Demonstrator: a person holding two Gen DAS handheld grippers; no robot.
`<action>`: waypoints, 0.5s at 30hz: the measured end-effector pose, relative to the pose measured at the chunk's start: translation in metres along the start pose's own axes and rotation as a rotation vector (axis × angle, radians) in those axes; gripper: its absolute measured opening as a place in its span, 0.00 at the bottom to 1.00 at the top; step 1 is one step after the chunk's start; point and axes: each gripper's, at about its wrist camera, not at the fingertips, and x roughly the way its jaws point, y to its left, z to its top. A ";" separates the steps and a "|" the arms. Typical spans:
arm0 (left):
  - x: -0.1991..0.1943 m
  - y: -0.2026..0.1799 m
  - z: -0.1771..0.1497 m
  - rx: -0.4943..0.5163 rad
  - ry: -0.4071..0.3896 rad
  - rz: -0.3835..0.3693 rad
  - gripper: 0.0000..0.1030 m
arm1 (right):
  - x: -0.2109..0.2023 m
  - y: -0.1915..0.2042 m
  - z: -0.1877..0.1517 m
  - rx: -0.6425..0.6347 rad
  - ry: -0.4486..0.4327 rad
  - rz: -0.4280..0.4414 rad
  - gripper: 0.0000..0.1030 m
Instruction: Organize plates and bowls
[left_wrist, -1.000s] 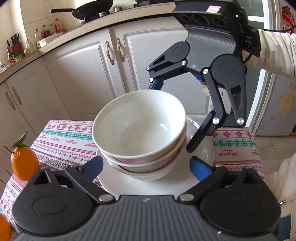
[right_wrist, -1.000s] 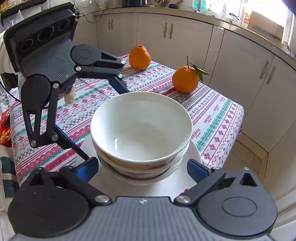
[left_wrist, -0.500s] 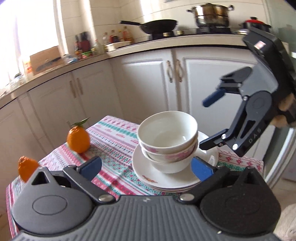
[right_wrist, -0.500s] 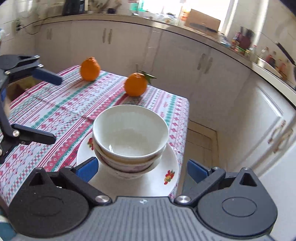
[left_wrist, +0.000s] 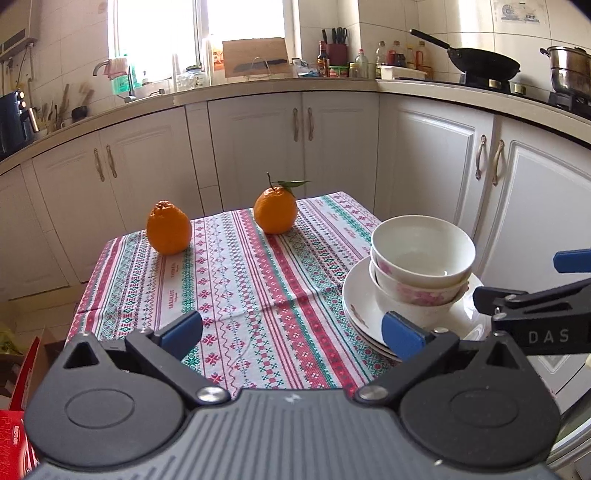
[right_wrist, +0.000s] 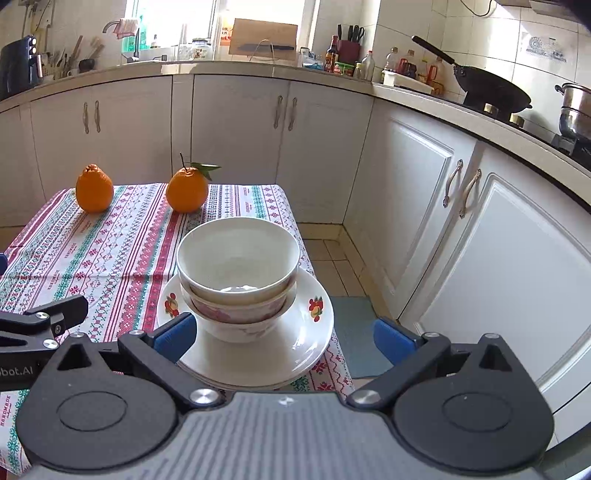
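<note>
My left gripper (left_wrist: 291, 334): jaws wide apart, nothing between them. My right gripper (right_wrist: 284, 338): jaws apart, empty. Just ahead of it: stacked bowls (right_wrist: 238, 273) nested on stacked plates (right_wrist: 258, 354). Beyond on the tablecloth (left_wrist: 236, 280): two oranges (left_wrist: 275, 210).

Left gripper (left_wrist: 291, 330) and right gripper (right_wrist: 282, 338) both gape wide, apparently holding nothing, tilted downward.

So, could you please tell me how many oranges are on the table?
2. One orange sits near the tablecloth's far left corner; the leafy-stemmed orange stands to its right, apart from it.
</note>
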 end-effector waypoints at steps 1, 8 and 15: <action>-0.003 0.000 0.000 0.002 -0.005 0.004 0.99 | -0.003 0.000 0.001 0.008 -0.008 -0.001 1.00; -0.012 0.002 0.006 -0.012 -0.027 0.031 0.99 | -0.021 -0.001 0.007 0.035 -0.053 -0.009 1.00; -0.012 0.002 0.008 -0.031 -0.029 0.035 0.99 | -0.022 0.001 0.009 0.042 -0.065 -0.013 1.00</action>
